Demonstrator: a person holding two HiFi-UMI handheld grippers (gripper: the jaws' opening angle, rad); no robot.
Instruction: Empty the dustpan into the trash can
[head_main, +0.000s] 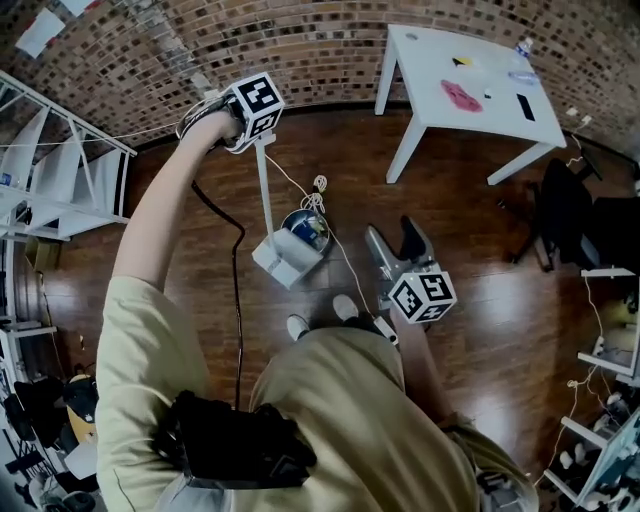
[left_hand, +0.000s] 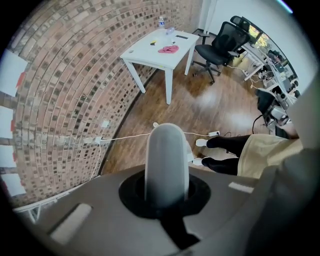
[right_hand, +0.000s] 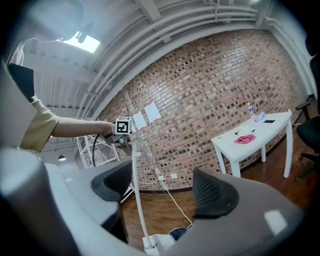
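Observation:
A white dustpan (head_main: 276, 260) on a long upright handle (head_main: 265, 185) stands on the wooden floor. My left gripper (head_main: 260, 135) points down and is shut on the handle's rounded top (left_hand: 166, 160). A small round trash can (head_main: 306, 230) with a blue inside sits right against the pan, on its far right side. My right gripper (head_main: 396, 246) hovers to the right of the can, pointing level toward the brick wall; its jaws stand apart with nothing between them. From the right gripper view the handle (right_hand: 136, 190) rises left of centre, the pan (right_hand: 152, 243) at its foot.
A white table (head_main: 460, 80) with a pink cloth stands at the back right, with a black office chair (head_main: 570, 210) to its right. White shelving (head_main: 60, 180) lines the left. A white cable (head_main: 320, 190) trails across the floor. My shoes (head_main: 345, 305) are just behind the pan.

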